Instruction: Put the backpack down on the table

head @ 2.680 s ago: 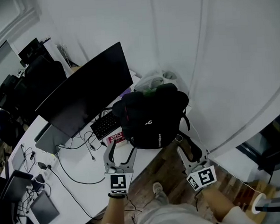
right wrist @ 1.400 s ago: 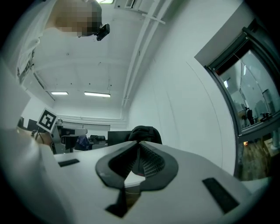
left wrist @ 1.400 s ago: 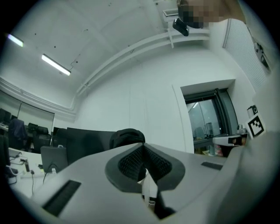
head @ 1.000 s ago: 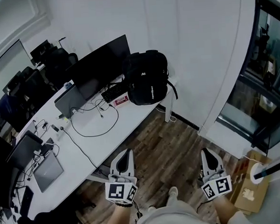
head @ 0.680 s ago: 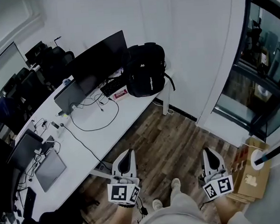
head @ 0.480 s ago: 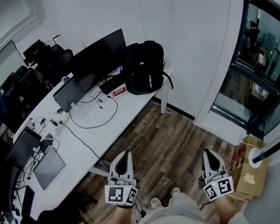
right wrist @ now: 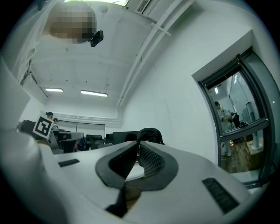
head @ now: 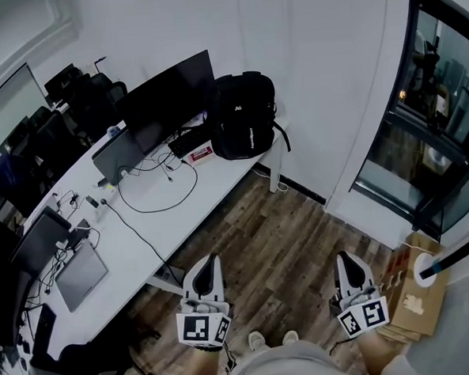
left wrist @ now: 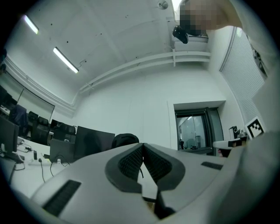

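Note:
The black backpack [head: 244,115] stands upright on the right end of the long white table [head: 142,228], beside the monitor. Both grippers hang over the wooden floor, well away from the table and apart from the bag. My left gripper [head: 212,259] is shut with nothing in it, its pads meeting in the left gripper view [left wrist: 142,148]; the backpack [left wrist: 124,140] shows small beyond them. My right gripper [head: 342,257] is also shut and empty, its pads almost touching at the tips in the right gripper view [right wrist: 138,146], with the backpack [right wrist: 151,133] far ahead.
A wide dark monitor [head: 169,95], a keyboard [head: 186,142], two laptops [head: 114,158] [head: 77,275] and loose cables lie on the table. Office chairs [head: 86,97] stand at the back left. A cardboard box [head: 411,291] sits on the floor at the right, near a glass door [head: 445,130].
Earlier both grippers were right beside the backpack at the table's edge. They have since drawn back over the floor, empty, and the backpack stays on the table.

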The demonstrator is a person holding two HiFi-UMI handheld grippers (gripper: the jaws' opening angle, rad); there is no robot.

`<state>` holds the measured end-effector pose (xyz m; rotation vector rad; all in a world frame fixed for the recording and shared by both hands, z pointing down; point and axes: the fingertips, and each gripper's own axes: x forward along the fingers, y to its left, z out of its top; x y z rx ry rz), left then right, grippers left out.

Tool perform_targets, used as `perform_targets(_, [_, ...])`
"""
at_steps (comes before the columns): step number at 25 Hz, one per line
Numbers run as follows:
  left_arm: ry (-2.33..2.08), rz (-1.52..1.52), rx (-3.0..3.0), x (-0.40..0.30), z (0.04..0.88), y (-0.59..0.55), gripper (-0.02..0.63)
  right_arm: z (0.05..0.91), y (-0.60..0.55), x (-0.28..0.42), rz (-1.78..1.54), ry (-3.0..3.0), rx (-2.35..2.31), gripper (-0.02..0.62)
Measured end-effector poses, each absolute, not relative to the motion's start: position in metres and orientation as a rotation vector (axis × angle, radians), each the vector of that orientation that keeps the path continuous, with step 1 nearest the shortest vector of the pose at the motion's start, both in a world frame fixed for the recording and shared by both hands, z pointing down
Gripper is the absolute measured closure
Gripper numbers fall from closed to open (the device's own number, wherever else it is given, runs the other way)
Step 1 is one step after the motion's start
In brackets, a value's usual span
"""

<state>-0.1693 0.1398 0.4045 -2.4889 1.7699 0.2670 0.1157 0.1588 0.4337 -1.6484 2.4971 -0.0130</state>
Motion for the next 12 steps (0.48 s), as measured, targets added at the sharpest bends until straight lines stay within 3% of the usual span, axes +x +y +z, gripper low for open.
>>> perform_targets(12, [1.82, 0.231, -2.435, -0.159, 0.399, 0.157, 0.597, 0.439, 0.182, 0.158, -0.046, 2.495, -1.688, 0.58])
